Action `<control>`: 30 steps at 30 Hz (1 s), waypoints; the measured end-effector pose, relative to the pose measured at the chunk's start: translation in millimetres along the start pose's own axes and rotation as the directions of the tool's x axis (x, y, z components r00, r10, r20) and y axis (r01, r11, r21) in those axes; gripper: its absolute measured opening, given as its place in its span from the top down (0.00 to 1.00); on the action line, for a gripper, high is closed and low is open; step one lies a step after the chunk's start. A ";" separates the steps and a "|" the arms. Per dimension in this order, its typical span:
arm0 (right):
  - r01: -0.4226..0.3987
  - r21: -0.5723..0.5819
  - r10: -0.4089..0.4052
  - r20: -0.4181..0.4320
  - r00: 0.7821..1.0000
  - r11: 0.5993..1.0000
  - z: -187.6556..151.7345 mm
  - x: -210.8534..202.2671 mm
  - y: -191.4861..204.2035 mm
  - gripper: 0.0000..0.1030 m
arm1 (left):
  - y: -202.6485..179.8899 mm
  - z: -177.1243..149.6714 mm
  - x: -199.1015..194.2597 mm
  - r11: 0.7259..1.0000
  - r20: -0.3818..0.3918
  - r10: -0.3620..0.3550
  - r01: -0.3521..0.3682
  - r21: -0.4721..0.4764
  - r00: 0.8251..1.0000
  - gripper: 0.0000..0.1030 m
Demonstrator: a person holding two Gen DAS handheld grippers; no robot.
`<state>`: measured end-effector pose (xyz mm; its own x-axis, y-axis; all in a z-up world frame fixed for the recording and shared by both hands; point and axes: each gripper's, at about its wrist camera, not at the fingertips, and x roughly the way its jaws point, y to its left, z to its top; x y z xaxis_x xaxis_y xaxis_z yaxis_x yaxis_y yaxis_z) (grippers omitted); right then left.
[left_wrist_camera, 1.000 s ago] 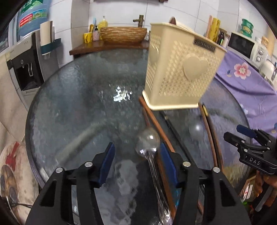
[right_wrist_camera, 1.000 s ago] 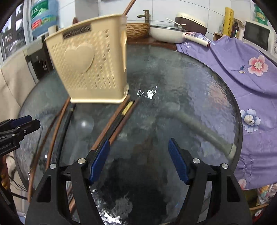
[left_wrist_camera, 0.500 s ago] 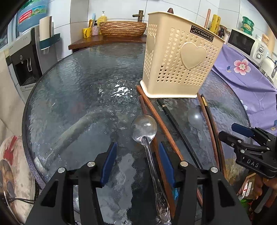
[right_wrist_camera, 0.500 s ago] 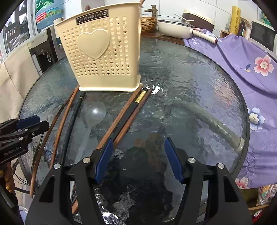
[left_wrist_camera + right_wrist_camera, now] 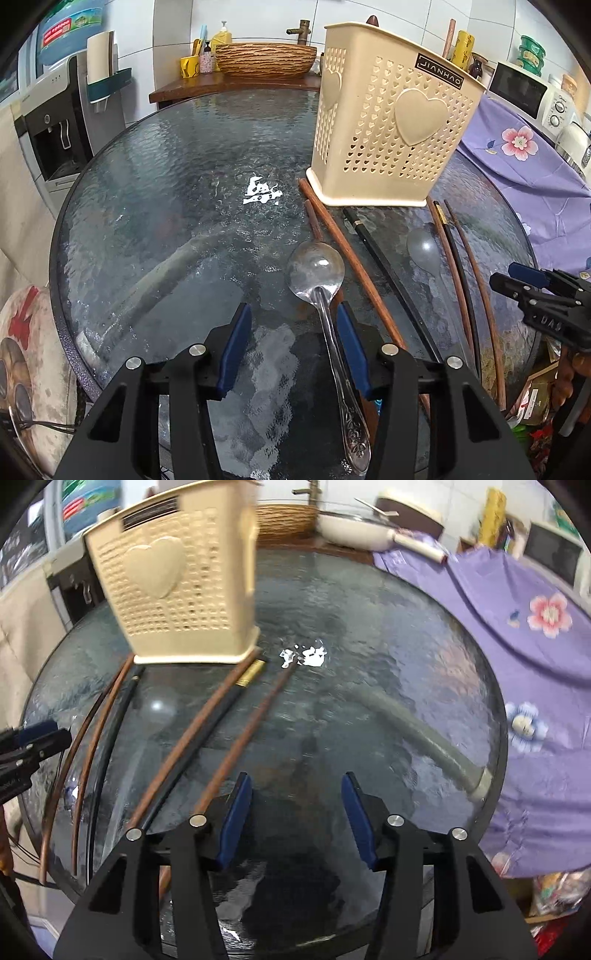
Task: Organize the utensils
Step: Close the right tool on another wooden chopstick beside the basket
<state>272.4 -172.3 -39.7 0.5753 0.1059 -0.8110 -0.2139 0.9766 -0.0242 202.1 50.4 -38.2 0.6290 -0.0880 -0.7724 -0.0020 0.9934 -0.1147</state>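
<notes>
A cream perforated utensil basket (image 5: 391, 140) stands on the round glass table (image 5: 184, 206); it also shows in the right wrist view (image 5: 177, 590). A metal spoon (image 5: 321, 291) lies in front of it, its handle running between the open fingers of my left gripper (image 5: 293, 339), close to the right finger. Several brown and black chopsticks (image 5: 354, 258) lie beside the spoon. A translucent spoon (image 5: 424, 251) lies further right. My right gripper (image 5: 295, 812) is open and empty, just right of a brown chopstick (image 5: 243, 742). More chopsticks (image 5: 99, 738) lie at its left.
A purple flowered cloth (image 5: 517, 635) covers the surface right of the table. A wooden shelf with a woven bowl (image 5: 266, 62) stands behind the table. A water dispenser (image 5: 55, 122) stands at the left. A microwave (image 5: 524, 88) sits at the far right.
Both grippers have lowered and moved in towards the table. The spoon handle now lies between the left fingers. The right gripper has shifted right, so the chopsticks lie to its left.
</notes>
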 end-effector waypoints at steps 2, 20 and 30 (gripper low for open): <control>-0.061 0.058 0.061 0.003 0.998 0.996 2.0 -1.2 -7.5 0.51 | -0.4 1.3 -0.6 1.000 0.000 -0.005 0.005 -0.005 1.000 0.54; -0.012 0.022 0.012 -0.003 1.000 1.000 8.6 8.0 -3.5 0.54 | 7.3 6.8 4.0 1.000 -0.001 0.013 -0.013 -0.026 1.000 0.54; -0.025 0.072 0.025 -0.002 1.000 0.997 23.7 17.2 -18.0 0.54 | 13.9 8.9 -3.1 0.999 0.006 0.019 -0.019 -0.030 1.000 0.54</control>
<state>304.8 -183.6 -39.4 0.5683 0.1301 -0.8125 -0.1712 0.9845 0.0379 207.0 65.2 -31.8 0.6335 -0.0682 -0.7708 -0.0373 0.9923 -0.1184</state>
